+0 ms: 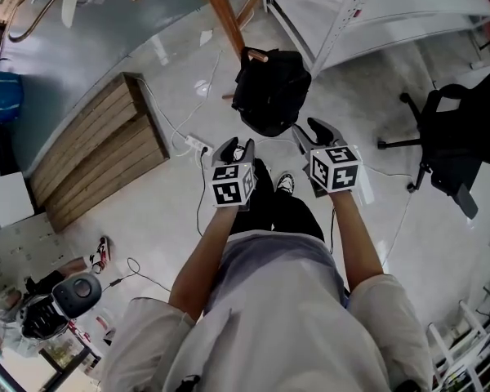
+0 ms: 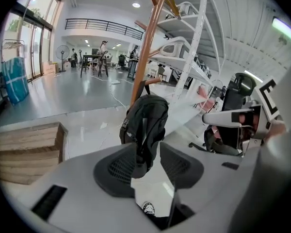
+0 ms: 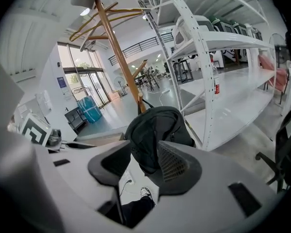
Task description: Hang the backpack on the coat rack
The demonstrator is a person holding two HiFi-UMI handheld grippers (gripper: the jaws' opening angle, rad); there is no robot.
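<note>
Coat rack [image 1: 219,11] runs off the head view's top edge, upper pegs lost. In both gripper views the backpack [image 2: 146,118] slips partly behind the jaws down low. Office chair [image 1: 453,149] clipped at the right edge. Distant figures [image 2: 103,52] too small to read.

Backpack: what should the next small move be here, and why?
Probably ease both grippers back and clear. The backpack already seems to hang from a peg of the rack, and the left gripper and right gripper stand open, holding nothing.
</note>
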